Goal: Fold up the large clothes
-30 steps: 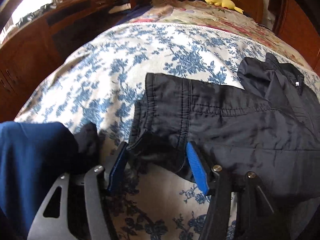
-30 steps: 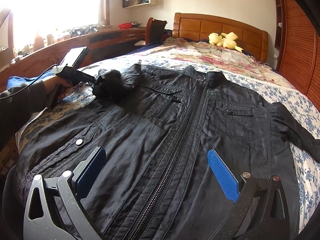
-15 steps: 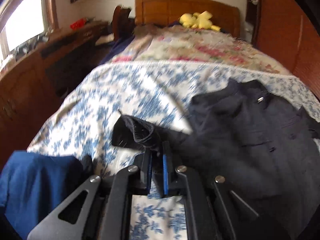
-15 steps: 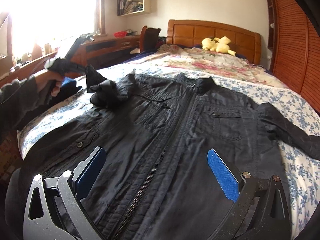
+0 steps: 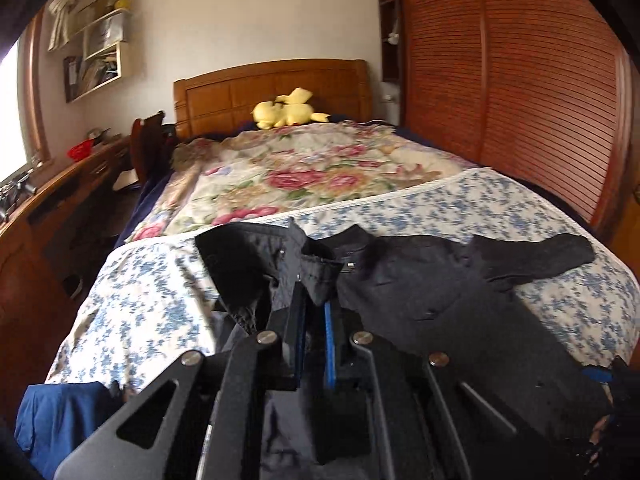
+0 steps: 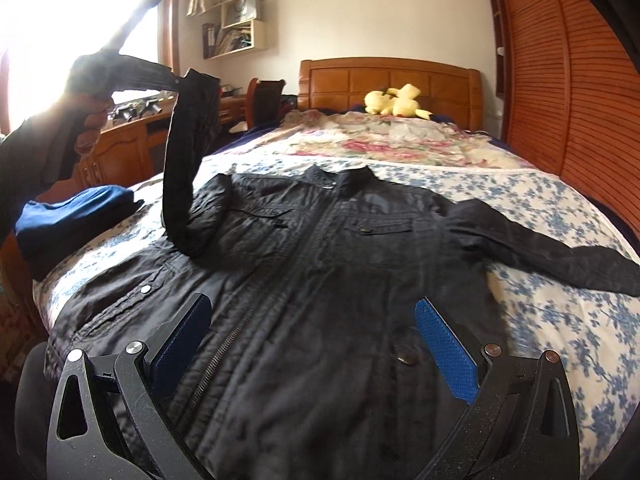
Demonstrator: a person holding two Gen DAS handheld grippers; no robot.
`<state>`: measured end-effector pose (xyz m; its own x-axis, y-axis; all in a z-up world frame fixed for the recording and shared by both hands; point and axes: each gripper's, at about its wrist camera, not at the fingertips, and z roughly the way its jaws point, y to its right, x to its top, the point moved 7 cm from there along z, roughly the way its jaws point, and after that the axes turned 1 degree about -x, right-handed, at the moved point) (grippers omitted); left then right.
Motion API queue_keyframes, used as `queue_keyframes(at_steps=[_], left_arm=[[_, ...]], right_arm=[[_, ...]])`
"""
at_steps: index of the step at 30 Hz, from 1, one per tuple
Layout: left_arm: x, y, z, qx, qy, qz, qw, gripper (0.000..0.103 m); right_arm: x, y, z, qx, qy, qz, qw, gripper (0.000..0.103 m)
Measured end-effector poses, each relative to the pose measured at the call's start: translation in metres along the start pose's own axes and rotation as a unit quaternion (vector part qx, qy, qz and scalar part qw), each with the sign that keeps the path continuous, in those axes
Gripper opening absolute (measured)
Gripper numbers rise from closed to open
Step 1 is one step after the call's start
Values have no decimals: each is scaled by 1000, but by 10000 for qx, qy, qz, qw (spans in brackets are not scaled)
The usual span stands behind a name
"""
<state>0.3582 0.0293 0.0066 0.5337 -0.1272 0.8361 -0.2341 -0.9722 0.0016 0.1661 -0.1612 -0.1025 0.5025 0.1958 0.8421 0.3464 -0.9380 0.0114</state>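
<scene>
A black zip-front jacket w/ chest pockets point(image 6: 320, 264) is laid face-up on the blue-and-white floral bedspread point(image 6: 540, 208), collar toward 12 o'clock, hem toward 6 o'clock under the right wrist cam. One black sleeve point(image 6: 188, 168) is lifted off the bed at approx. 10 o'clock in the right view; its cuff end is clamped in the left gripper point(image 5: 314, 312), whose blue pads are seen pressed together on the fabric in the left wrist view, w/ dark cloth bunched just ahead of the fingertips. The left gripper is held by a hand point(image 6: 90, 120) against the bright window, seen at 10 o'clock in the right view. The lifted sleeve hangs down to the jacket's shoulder. The other black sleeve point(image 6: 552, 252) is stretched flat on the bedspread toward 3 o'clock. The right gripper point(image 6: 316, 340) is seen w/ jaws wide apart, nothing between the blue pads point(image 6: 448, 356), hovering over the jacket's lower front near the zip; contact w/ the fabric can't be told. A folded blue garment point(image 6: 68, 216) is placed at 9 o'clock by the bed edge, beside the jacket. A yellow plush toy point(image 6: 396, 102) is set at 12 o'clock against the wooden headboard point(image 6: 384, 76), beyond a pink floral quilt point(image 6: 380, 140).
</scene>
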Motion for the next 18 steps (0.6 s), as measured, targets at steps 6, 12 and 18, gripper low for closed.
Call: queue_keyframes(at_steps=[6, 12, 18], left_arm=[[-25, 44, -7, -163, 23, 138, 9998, 8], [-70, 63, -12, -381, 87, 13, 9992, 29], [-115, 54, -13, -303, 93, -118, 9994, 39]], right_arm=[[-9, 18, -11, -142, -61, 88, 9998, 103], [-16, 22, -4, -252, -220, 45, 9994, 103], [-17, 13, 12, -298, -356, -107, 9989, 103]])
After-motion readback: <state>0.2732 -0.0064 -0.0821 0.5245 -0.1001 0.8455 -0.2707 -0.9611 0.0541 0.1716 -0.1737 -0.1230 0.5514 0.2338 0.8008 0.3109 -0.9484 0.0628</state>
